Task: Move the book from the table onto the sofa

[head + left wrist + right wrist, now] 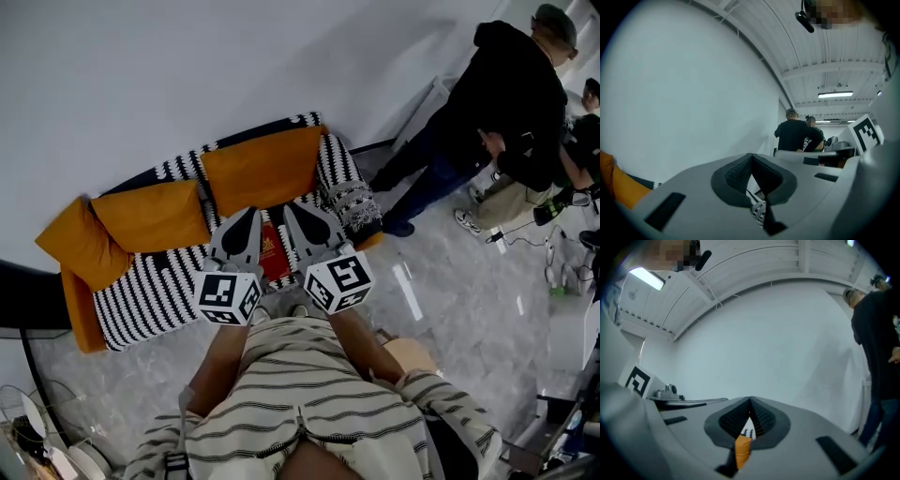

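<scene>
1. Book [273, 255], red-covered, lies on the striped sofa [150, 291] seat, showing between my two grippers in the head view.
2. Left gripper [248, 217]: jaws clenched together, gripping nothing.
3. Right gripper [295, 208]: likewise clenched and empty.
4. I think the book lies flat, though the grippers hide its edges.
5. Orange cushions [262, 169] line the sofa's back.

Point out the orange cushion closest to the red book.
The rightmost orange cushion on the sofa back, directly behind the red book; the middle cushion and the left-end cushion sit farther from it.
</scene>
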`<state>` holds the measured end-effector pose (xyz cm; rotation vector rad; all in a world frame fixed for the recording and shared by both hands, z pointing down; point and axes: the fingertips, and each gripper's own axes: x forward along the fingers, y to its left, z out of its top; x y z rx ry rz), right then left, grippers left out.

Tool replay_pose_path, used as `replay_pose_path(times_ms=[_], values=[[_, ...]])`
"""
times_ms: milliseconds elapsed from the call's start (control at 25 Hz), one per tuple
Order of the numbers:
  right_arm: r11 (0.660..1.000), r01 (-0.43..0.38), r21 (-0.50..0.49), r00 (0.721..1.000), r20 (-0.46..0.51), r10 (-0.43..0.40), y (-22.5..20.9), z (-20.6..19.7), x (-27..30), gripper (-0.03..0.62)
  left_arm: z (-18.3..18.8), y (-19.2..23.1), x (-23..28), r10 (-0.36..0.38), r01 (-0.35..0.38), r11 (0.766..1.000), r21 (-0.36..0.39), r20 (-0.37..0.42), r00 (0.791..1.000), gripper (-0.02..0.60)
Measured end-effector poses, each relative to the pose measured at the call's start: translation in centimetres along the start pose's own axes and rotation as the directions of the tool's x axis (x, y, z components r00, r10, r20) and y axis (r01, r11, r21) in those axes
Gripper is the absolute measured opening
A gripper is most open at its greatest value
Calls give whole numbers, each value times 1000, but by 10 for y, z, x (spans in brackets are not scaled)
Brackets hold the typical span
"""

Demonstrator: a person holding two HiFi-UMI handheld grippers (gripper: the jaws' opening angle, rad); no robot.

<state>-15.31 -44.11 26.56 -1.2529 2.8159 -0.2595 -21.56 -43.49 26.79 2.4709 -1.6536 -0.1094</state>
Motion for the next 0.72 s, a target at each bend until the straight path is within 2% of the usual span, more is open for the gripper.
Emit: replay_pose_path(times_ms=[520,720], values=[[1000,1,-17,1000,26,0,-3,12,-1,14,13,-7,5,0,0,999,33,21,1000,6],[1000,5,-15,1000,28,-5,-7,10,0,14,9,-6,7,-4,4,1000,23,17,1000,6]])
